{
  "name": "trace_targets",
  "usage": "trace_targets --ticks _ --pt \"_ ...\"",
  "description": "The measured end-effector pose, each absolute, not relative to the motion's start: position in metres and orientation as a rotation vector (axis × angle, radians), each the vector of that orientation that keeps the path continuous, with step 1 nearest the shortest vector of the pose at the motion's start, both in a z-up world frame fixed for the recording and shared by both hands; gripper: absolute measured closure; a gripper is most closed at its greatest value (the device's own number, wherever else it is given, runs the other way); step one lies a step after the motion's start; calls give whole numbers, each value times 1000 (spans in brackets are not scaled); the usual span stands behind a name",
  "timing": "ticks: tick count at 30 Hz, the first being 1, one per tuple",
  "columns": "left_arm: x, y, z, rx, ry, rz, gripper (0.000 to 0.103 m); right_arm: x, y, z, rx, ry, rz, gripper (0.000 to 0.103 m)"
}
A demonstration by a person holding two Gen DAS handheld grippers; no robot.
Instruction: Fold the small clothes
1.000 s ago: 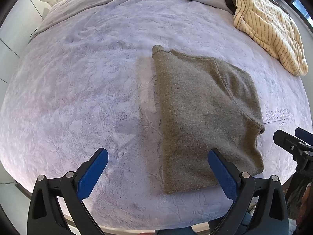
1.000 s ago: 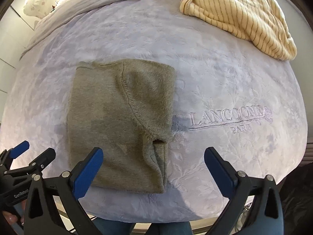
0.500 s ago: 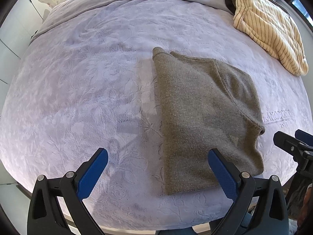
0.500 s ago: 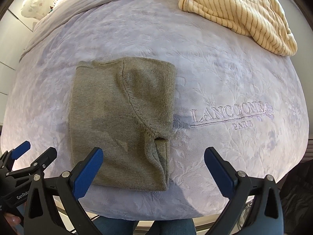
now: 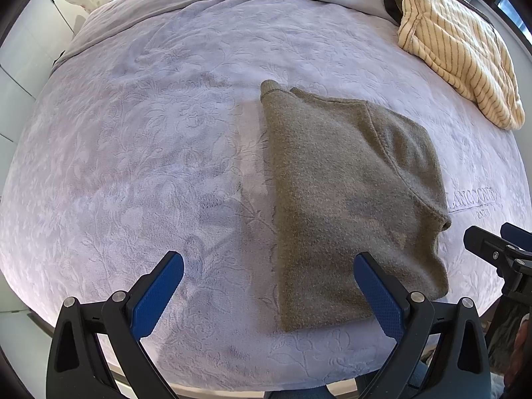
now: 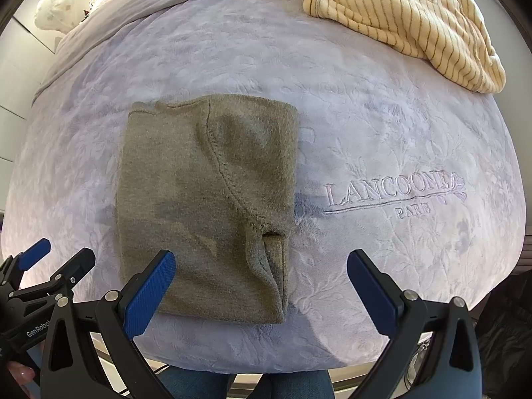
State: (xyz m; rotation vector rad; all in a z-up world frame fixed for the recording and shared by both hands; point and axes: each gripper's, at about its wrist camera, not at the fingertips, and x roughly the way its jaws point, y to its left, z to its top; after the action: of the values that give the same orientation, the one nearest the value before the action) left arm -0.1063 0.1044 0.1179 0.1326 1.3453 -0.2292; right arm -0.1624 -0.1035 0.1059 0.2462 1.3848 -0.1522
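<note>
Both grippers, left (image 5: 266, 294) and right (image 6: 261, 287), are held wide apart and empty above the bed's (image 5: 133, 133) near edge.
A grey garment (image 6: 206, 199) is laid folded flat near that edge; a striped top (image 6: 405, 23) is left unfolded at the far right corner. Folding appears finished here; next, a final fold or the striped top would be taken up.
</note>
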Motion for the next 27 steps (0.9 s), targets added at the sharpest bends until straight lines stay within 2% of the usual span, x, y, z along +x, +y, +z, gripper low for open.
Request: trace_targets --ticks 27 --pt "-106 109 121 136 1332 -221 1 -163 -101 105 246 1386 -146 0"
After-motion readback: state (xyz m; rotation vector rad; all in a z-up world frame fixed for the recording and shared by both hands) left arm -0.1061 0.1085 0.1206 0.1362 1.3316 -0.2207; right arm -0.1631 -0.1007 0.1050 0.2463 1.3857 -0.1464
